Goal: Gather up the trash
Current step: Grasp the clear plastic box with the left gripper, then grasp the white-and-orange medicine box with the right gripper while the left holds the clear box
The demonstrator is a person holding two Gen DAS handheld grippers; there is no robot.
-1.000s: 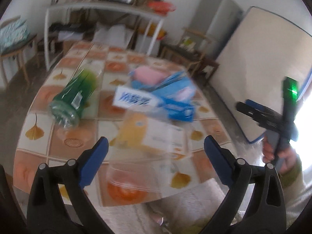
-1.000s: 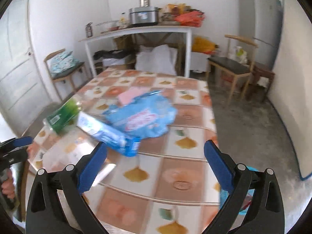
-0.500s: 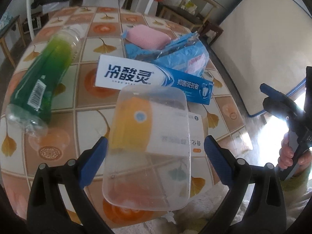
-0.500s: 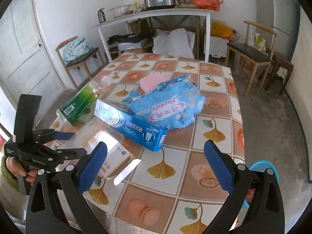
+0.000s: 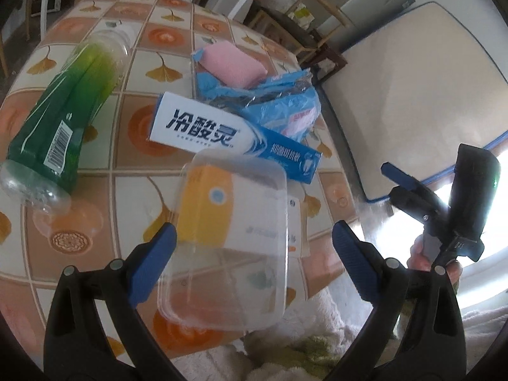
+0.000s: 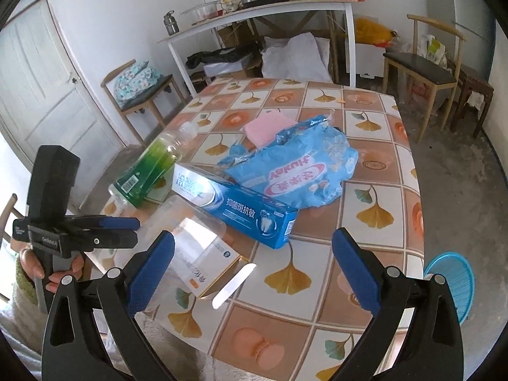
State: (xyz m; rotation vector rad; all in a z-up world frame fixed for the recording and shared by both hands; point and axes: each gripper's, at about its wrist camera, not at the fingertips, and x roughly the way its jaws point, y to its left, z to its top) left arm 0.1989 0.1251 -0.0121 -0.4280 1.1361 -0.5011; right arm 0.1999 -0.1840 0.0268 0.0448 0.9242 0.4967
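On the tiled table (image 6: 374, 190) all trash lay uncollected, from toothpaste box (image 6: 235, 204) to green bottle (image 5: 60, 114), with left gripper (image 5: 254, 247) and right gripper (image 6: 254, 254) both spread, empty.

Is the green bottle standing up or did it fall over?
It is lying on its side. The green bottle rests lengthwise on the table, its clear bottom end toward the left gripper and its neck pointing away.
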